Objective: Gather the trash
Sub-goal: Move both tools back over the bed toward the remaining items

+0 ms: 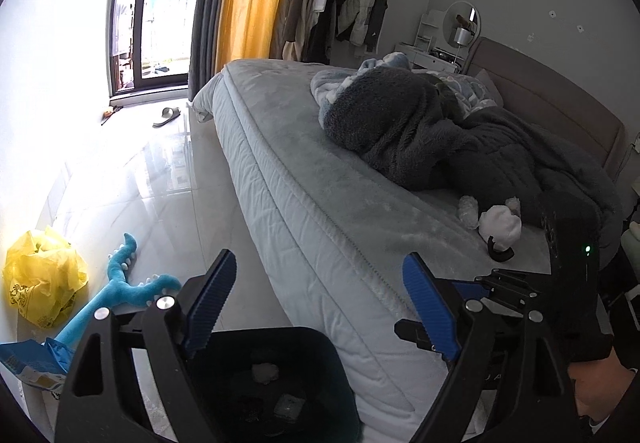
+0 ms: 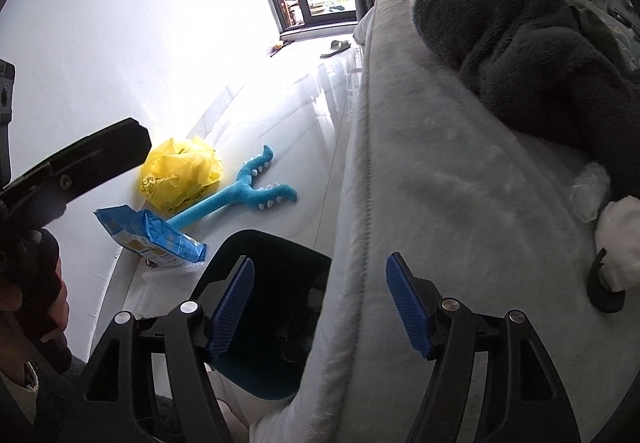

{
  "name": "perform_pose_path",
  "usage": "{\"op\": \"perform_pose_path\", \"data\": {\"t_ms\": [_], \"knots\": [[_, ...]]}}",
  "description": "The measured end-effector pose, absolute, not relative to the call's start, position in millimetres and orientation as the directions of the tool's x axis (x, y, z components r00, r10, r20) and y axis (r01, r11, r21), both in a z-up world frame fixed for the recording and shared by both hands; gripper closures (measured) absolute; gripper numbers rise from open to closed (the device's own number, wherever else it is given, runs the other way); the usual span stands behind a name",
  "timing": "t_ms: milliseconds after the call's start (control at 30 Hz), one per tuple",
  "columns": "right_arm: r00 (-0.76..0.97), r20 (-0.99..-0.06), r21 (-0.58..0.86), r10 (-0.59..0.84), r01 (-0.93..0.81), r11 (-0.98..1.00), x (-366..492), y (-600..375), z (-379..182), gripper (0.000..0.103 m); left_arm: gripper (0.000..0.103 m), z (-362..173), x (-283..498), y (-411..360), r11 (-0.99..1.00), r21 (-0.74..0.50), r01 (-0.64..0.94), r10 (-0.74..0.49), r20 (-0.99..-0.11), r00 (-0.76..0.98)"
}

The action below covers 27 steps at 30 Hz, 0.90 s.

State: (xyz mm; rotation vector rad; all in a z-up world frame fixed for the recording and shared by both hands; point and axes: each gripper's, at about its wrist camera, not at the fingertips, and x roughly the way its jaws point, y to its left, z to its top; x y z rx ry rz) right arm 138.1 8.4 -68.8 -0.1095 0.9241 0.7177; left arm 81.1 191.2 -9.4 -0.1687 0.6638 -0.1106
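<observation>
Lying on the glossy floor at far left, against the white wall: one crumpled yellow plastic bag (image 1: pixel 42 275) with dark print, and just below it one torn blue snack packet (image 1: pixel 34 361), cut off by the lens edge in the left view but whole in the right. Touching the bag, one blue plush toy (image 1: pixel 124 289) with forked, white-toothed ends. Nearer the bed, one dark bin (image 1: pixel 276 383) standing on the floor against the mattress side, holding at least two pale scraps, the rest of its inside too dark to make out. Above the bin, left tongs (image 1: pixel 320 307) spread wide, blue ribbed pads well apart, nothing between them. Right tongs (image 2: pixel 320 303) likewise apart and empty, over the bin's rim and the bed's edge. On the grey bed (image 1: pixel 320 171), near its right end: one clear crinkled wrapper (image 1: pixel 469 211), one white wad of tissue or fabric (image 1: pixel 500 227) just beside it, and a small black curved piece (image 1: pixel 500 251) touching the wad, too small to identify. Behind these, a heap of dark fleece blanket (image 1: pixel 420 131). Far beyond, one slipper (image 1: pixel 167 117) on the floor by the balcony door. At the picture edges, parts of both of the person's hands, half hidden by the handles.
</observation>
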Motion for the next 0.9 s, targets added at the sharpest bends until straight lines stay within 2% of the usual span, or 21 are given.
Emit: {"op": "perform_pose_path", "data": {"t_ms": [900], "knots": [[0.583, -0.703, 0.177, 0.407, -0.411, 0.894, 213, -153, -44, 0.031, 0.014, -30, 160, 73, 0.946, -0.217, 0.241, -0.324, -0.633, 0.703]]}}
